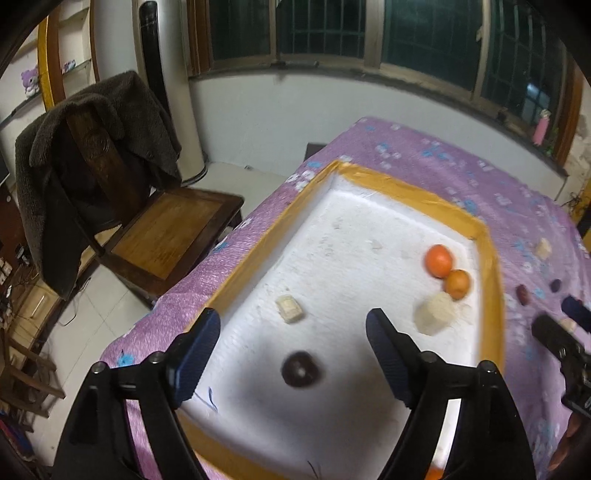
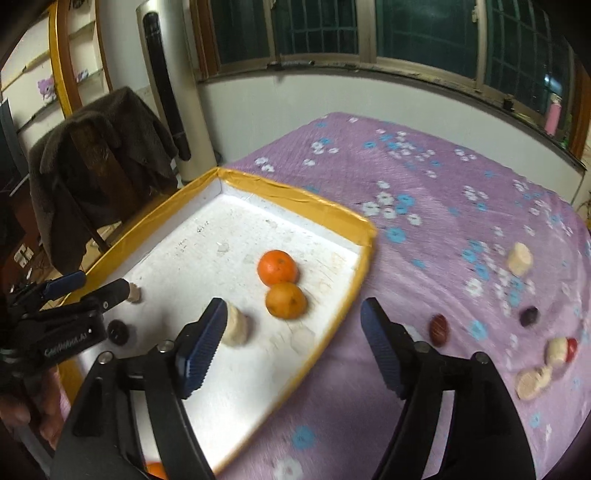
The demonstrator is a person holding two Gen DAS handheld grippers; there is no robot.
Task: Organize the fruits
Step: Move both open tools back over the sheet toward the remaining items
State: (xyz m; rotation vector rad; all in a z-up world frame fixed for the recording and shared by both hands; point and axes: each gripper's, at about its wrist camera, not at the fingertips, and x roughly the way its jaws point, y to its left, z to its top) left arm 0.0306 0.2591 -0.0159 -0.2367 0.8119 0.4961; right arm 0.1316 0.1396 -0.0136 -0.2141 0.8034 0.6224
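Both claws, left (image 1: 293, 328) and right (image 2: 293, 319), wide and empty above white tray (image 1: 402, 190), probably just released; oranges (image 2: 277, 267) inside, dates (image 2: 438, 328) beside tray waiting.

Dim indoor light against dark windows (image 1: 321, 29), motion blur smearing the oranges (image 1: 438, 260), and fisheye bending with black corner vignetting.

A white tray (image 1: 369, 236) with yellow rim holds two oranges (image 1: 438, 260) touching near its far right corner; the left gripper (image 1: 293, 325) hangs wide apart above a dark round fruit (image 1: 301, 369).
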